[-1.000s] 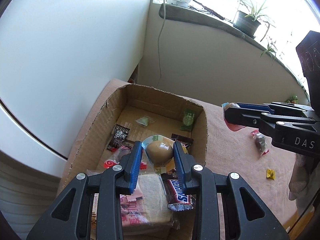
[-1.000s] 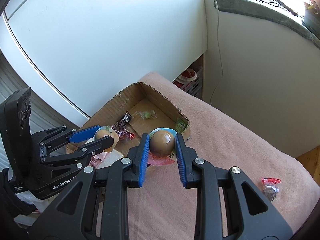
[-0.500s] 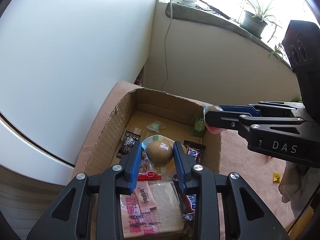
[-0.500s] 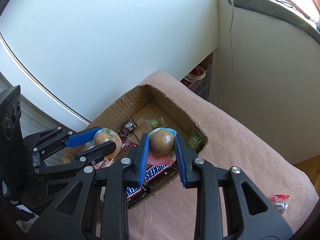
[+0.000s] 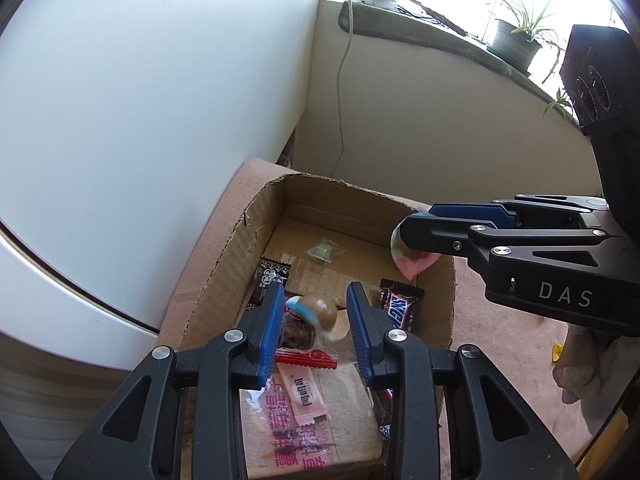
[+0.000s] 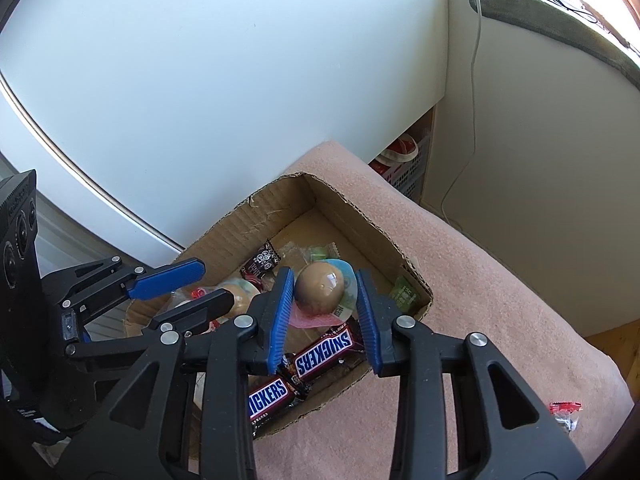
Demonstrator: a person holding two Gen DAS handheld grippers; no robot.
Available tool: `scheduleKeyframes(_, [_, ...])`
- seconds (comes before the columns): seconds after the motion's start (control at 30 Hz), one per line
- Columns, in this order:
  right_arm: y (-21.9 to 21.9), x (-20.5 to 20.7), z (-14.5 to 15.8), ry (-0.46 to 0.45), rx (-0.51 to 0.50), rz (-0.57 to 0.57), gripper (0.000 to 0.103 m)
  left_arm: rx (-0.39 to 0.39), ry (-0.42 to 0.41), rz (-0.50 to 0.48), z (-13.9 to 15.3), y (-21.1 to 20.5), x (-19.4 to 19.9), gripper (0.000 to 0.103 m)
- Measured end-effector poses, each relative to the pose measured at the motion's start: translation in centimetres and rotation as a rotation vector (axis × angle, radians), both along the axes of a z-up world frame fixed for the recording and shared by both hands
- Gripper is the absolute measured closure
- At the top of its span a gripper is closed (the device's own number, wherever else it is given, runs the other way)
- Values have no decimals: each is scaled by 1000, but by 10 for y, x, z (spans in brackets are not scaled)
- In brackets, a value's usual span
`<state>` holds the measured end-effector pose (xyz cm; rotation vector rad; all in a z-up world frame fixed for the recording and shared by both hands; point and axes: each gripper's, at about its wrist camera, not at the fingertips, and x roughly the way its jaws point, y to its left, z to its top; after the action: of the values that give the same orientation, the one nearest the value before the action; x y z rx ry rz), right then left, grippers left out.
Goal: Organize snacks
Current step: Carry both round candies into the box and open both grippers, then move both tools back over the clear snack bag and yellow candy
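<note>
A cardboard box (image 5: 236, 264) of snacks sits on a pink blanket; it also shows in the right wrist view (image 6: 340, 196). My left gripper (image 5: 316, 312) is over the box with its fingers spread; a packaged brown egg (image 5: 316, 310) is blurred between them, loose and tilted. My right gripper (image 6: 324, 300) hangs over the box; its fingers are spread a little wider than its own packaged brown egg (image 6: 320, 290), which sits between them. That gripper (image 5: 416, 232) enters the left wrist view from the right.
Inside the box lie Snickers bars (image 6: 324, 352), a bread pack (image 5: 304, 424), a black wrapper (image 5: 272, 276) and a green candy (image 5: 324, 250). A red-wrapped candy (image 6: 564, 410) lies on the blanket (image 6: 500, 304). A white cabinet (image 6: 200, 80) stands behind the box.
Both grippers moved over the box. My left gripper's fingers opened and its egg slipped loose. My right gripper's fingers also widened around its egg.
</note>
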<state>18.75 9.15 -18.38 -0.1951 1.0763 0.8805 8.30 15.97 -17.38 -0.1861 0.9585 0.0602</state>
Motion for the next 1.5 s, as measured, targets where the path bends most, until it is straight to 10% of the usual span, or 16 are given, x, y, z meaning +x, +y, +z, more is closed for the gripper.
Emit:
scheduleKeyframes(0.13, [1,-1,3,-6,1,-2,66,13,-3,15,1,1,-3,53])
scheduleKeyframes(0.47, [-10,3,14,-46,-6,-49,31,27,-5,13,2,2,-2,48])
scheduleKeyframes(1.5, [-186,-38,20,-86,-43,-322,31,27,-59,-143,30,-68,-5,45])
